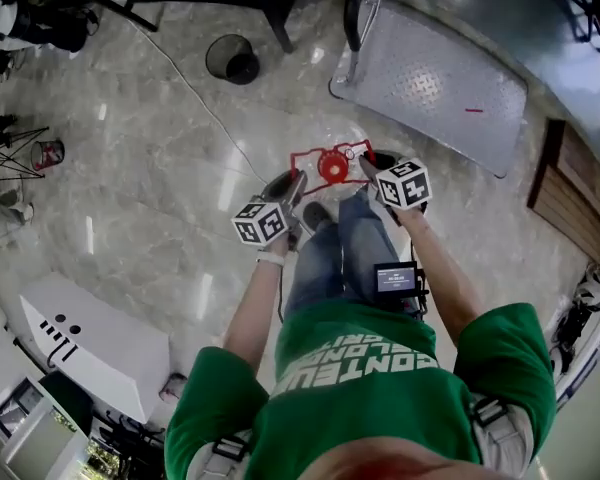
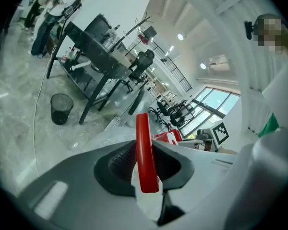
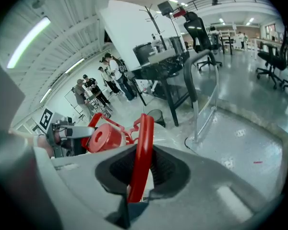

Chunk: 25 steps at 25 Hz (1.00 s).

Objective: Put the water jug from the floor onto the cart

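Water jug (image 1: 332, 165): a clear plastic bottle with a red cap, hanging above the pale marble floor (image 1: 160, 168), just short of the cart's near edge on the person's side. The cart (image 1: 430, 78) is a flat grey platform with an upright push rail (image 3: 201, 95), and its deck is bare.

A thin red carry handle (image 1: 305, 158) frames the neck of the jug, and both claws hold it. The left claw (image 2: 146, 162) is closed narrowly on one red bar of the handle, which stands upright between its dark pads. The right claw (image 3: 140, 162) is clamped the same way on the bar at the side nearer the cart, with the red cap (image 3: 102, 137) visible just past it.

The jug is probably heavy if it is full, but the frames do not show its water level. Any water inside would slosh and pull the load sideways. The clear body looks smooth and rounded, so it offers the pads little purchase. The handle looks stiff but slim, so it is likely to twist or slide in a loose grip. The best hold is the one shown, one claw on each side of the handle, keeping the jug level.

A black waste bin (image 1: 232, 59) stands on the floor beside the cart, on the side away from the wooden wall.
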Motion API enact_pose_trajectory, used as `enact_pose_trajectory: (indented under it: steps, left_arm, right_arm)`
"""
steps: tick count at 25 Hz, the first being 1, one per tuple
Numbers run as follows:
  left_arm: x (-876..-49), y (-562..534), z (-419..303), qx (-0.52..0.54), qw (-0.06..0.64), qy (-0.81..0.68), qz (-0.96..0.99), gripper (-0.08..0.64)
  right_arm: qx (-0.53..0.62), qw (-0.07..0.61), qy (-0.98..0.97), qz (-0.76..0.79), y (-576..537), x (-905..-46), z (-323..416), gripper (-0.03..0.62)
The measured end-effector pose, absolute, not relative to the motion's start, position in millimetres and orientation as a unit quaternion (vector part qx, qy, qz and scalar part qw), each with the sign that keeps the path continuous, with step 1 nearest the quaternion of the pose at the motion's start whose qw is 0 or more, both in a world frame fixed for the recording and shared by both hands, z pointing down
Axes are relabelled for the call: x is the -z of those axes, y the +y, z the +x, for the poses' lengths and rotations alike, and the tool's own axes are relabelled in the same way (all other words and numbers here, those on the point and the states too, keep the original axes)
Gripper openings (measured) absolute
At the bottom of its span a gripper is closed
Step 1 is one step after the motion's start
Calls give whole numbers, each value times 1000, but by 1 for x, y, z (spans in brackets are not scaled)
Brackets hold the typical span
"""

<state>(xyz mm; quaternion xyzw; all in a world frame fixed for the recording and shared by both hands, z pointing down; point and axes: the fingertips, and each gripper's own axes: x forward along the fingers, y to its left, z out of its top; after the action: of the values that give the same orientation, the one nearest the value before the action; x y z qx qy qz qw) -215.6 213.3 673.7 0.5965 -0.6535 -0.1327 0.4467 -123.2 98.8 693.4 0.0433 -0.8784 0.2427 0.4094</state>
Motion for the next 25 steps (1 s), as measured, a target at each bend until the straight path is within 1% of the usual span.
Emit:
enact_pose_trajectory:
  steps: [6,10,13,16,21,25]
  left_arm:
    - [-535,225,-221,160,383,-659,628,94]
    - [-479,223,-229,176,339,-659,648,95]
    - [-458,225,-238,186,317,-658,658,97]
    - [-449,229,-236,189,310,-649,669,98]
    - [-451,189,-230,176,320,-608,706,100]
    - [-453,162,-210,172,335,-583,720,103]
  right_arm:
    - [-210,358,-909,34,110,-556,-127,40]
    - [-181,327,-927,37,110,-502,-136,43]
    - [-168,312,-934,39,113,-483,-146,43]
    - [-160,306,-938,43,119,-474,-145,46]
    - [-171,306,-933,81,93,-475,-134,49]
    - [-196,305,-926,101,75,-478,-108,52]
